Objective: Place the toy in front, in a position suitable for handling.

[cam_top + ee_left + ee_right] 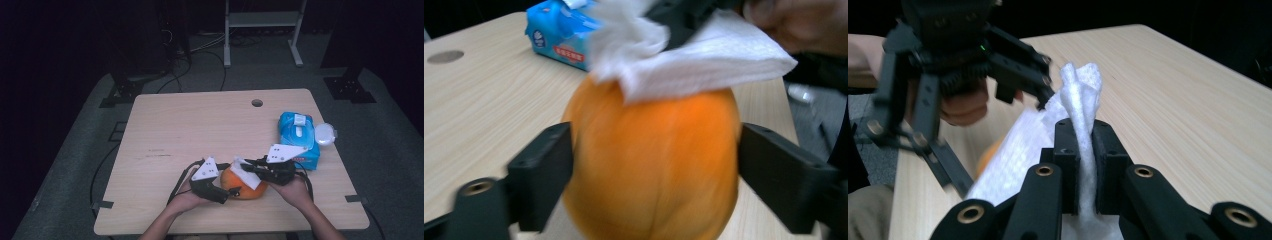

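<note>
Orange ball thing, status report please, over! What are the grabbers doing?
Left gripper jaws astride the orange fruit, contact unclear. Right gripper shut on white wipe, draped over fruit. Blue wipe pack behind, nothing blocking.

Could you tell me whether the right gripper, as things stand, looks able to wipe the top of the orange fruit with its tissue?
Probably yes. The right gripper pinches the tissue, which already drapes over the top of the orange fruit; the left gripper brackets only its sides.
</note>
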Motion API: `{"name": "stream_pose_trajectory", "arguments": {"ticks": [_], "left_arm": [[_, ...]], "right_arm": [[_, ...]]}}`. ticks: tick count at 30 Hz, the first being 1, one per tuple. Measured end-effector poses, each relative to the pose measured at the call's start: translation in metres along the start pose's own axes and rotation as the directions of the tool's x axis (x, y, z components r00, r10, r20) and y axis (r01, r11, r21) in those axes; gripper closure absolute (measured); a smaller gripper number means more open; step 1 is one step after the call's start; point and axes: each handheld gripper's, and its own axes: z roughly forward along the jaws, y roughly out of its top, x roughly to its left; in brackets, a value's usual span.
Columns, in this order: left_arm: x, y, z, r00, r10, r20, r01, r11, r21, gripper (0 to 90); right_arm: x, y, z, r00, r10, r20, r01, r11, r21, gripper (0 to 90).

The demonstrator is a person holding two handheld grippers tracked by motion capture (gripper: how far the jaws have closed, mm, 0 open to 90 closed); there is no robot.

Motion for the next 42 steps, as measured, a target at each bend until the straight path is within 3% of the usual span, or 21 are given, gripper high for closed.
{"name": "stream_pose_trajectory", "arguments": {"ticks": [2, 4, 7, 13, 15, 18, 21, 26, 28, 31, 34, 37, 40, 42], "left_arm": [[0.006, -0.003, 0.002, 0.9983, -0.058, 0.010, 0.058, 0.9983, 0.010, 11.0], [0.006, -0.004, 0.002, 0.9977, -0.064, 0.024, 0.064, 0.9980, 0.001, 20.6], [0.000, 0.001, 0.001, 0.9999, -0.010, 0.003, 0.010, 0.9998, 0.019, 28.9], [-0.013, 0.006, 0.002, 0.9953, 0.095, -0.017, -0.094, 0.9948, 0.039, 30.8], [-0.012, 0.004, 0.000, 0.9953, 0.096, -0.014, -0.096, 0.9945, 0.042, 31.7], [-0.006, 0.001, 0.000, 0.9974, 0.073, -0.005, -0.072, 0.9964, 0.044, 32.3], [0.003, -0.005, -0.003, 0.9999, 0.017, 0.004, -0.017, 0.9985, 0.052, 32.2], [0.010, -0.012, -0.007, 0.9996, -0.024, 0.017, 0.022, 0.9978, 0.063, 32.0], [0.011, -0.013, -0.007, 0.9992, -0.034, 0.023, 0.032, 0.9976, 0.061, 31.0], [0.014, -0.010, -0.007, 0.9981, -0.058, 0.021, 0.057, 0.9965, 0.062, 22.1], [0.016, -0.005, -0.008, 0.9927, -0.116, 0.034, 0.115, 0.9930, 0.027, 10.1], [0.014, -0.005, -0.004, 0.9931, -0.112, 0.033, 0.111, 0.9928, 0.046, 4.2], [0.016, -0.012, 0.001, 0.9844, -0.161, 0.072, 0.154, 0.9840, 0.090, 3.1], [0.017, -0.012, -0.001, 0.9847, -0.153, 0.083, 0.145, 0.9851, 0.092, 12.4]], "right_arm": [[-0.005, -0.004, -0.004, 0.9998, 0.019, 0.005, -0.019, 1.000, -0.006, 82.0], [-0.007, -0.005, -0.007, 0.9995, 0.030, 0.009, -0.030, 1.000, -0.009, 82.0], [0.000, 0.000, -0.005, 0.9999, -0.003, 0.013, 0.003, 1.000, -0.001, 82.1], [0.028, 0.013, 0.013, 0.9957, -0.075, -0.055, 0.077, 0.996, 0.035, 82.0], [0.030, 0.014, 0.015, 0.9950, -0.089, -0.044, 0.091, 0.995, 0.049, 82.0], [0.016, 0.011, 0.007, 0.9990, -0.042, -0.016, 0.042, 0.999, 0.029, 82.0], [-0.002, 0.000, -0.006, 0.9997, 0.019, 0.012, -0.019, 1.000, 0.015, 82.0], [-0.018, -0.015, -0.022, 0.9965, 0.063, 0.056, -0.064, 0.998, 0.023, 82.0], [-0.022, -0.019, -0.023, 0.9952, 0.085, 0.048, -0.086, 0.996, 0.018, 82.0], [-0.020, -0.019, -0.020, 0.9949, 0.093, 0.039, -0.094, 0.995, 0.017, 81.9], [-0.011, -0.017, -0.013, 0.9962, 0.088, 0.004, -0.088, 0.996, 0.010, 82.0], [0.002, -0.011, -0.004, 0.9980, 0.053, -0.035, -0.052, 0.998, 0.019, 82.0], [0.011, -0.008, 0.004, 0.9969, 0.033, -0.071, -0.031, 0.999, 0.027, 82.0], [0.013, -0.007, 0.007, 0.9965, 0.031, -0.077, -0.029, 0.999, 0.028, 81.9]]}}
